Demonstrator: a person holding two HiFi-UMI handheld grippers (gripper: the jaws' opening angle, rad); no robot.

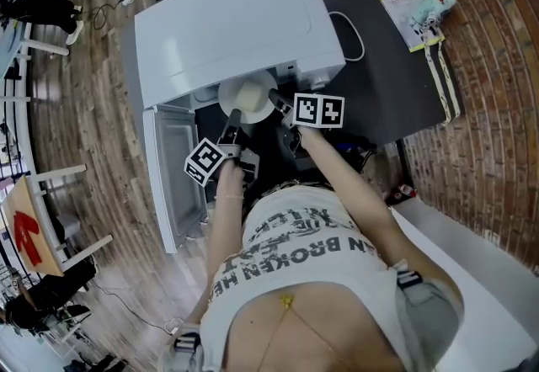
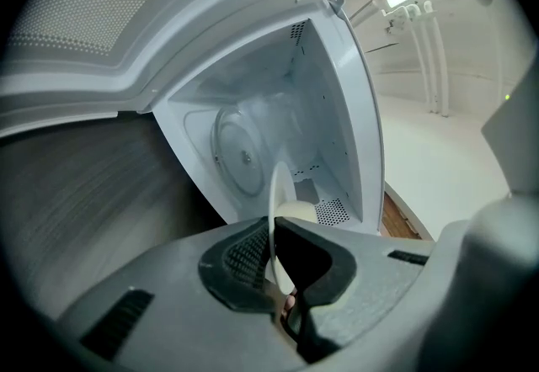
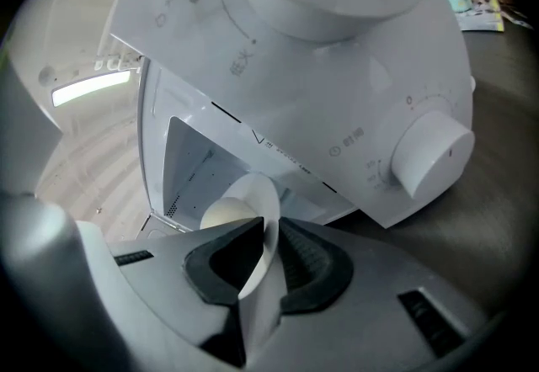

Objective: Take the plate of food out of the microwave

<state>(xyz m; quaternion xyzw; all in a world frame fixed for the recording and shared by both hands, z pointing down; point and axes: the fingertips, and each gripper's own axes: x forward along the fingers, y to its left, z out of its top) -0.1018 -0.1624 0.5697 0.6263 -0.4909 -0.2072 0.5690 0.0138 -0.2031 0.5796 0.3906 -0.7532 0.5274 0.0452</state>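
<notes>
Withdrawal step, by my reading. Plate (image 1: 248,98) with bun (image 3: 226,215) sits just outside the microwave (image 1: 236,21) mouth, at the table (image 1: 383,80) front edge. Left gripper (image 1: 234,117) and right gripper (image 1: 275,98) are each clamped on opposite rims. Next: draw back level, clear the door (image 1: 173,168).

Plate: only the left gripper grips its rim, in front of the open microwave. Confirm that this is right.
Not quite: both grip it. The right gripper view shows the right gripper also shut on the rim of the plate; the left gripper holds the opposite edge, before the open microwave.
</notes>
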